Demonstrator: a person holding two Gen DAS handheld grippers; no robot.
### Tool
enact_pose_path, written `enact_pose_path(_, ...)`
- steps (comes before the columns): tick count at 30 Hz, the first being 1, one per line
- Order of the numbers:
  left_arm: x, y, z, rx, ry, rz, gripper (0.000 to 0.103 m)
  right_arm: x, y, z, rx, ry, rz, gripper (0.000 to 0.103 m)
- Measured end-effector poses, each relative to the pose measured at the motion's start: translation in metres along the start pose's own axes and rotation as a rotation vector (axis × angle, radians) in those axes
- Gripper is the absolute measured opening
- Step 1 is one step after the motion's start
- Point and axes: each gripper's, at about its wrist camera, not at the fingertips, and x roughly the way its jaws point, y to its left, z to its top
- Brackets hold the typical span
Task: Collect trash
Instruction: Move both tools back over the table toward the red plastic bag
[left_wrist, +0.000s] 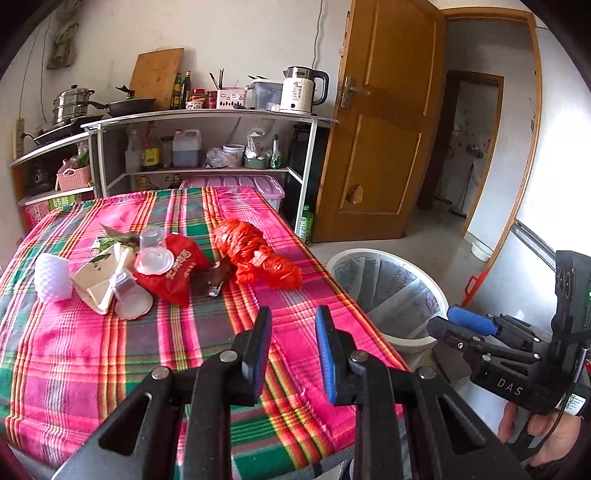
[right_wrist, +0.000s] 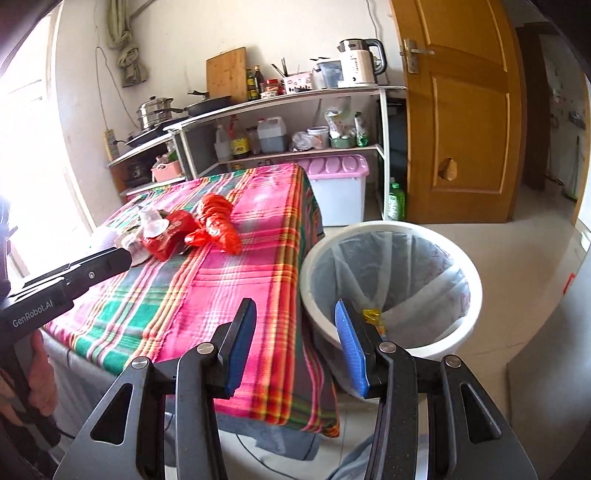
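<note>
Trash pile beside the bin.
Left gripper (left_wrist: 291, 350) and right gripper (right_wrist: 295, 347) gape empty (ready); bin (right_wrist: 476, 295) flanks table (right_wrist: 221, 295) for short drops.

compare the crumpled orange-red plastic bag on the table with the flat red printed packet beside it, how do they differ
The crumpled orange-red plastic bag is bunched into a long, puffy lump; the flat red printed packet lies low and spread out. The bag lies alone, nearer the bin-side edge of the table; the packet sits in the litter pile with a clear plastic cup resting on it. The packet shows pale lettering; the bag shows none from the left wrist view. Both are red trash, neither held.
</note>
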Motion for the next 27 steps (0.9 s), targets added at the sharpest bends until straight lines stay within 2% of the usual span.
enact_pose_path(3, -0.012, 0.009, -0.01, -0.014, -0.002, 0.019, 0.026, -0.002, 0.011, -0.002, -0.014, 0.004, 0.031, 0.046)
enact_pose_path(6, -0.022, 0.017, -0.018, -0.033, -0.002, 0.031, 0.034, -0.002, 0.019, -0.002, -0.03, 0.014, 0.049, 0.046)
enact_pose_path(10, -0.03, 0.026, -0.022, -0.044, -0.016, 0.055, 0.038, -0.002, 0.027, 0.0, -0.036, 0.023, 0.073, 0.046)
enact_pose_path(19, -0.031, 0.057, -0.023, -0.095, -0.024, 0.11, 0.038, 0.016, 0.042, 0.005, -0.074, 0.052, 0.106, 0.046)
enact_pose_path(27, -0.011, 0.094, -0.017, -0.134, -0.004, 0.159, 0.038, 0.05, 0.058, 0.023, -0.108, 0.077, 0.126, 0.046)
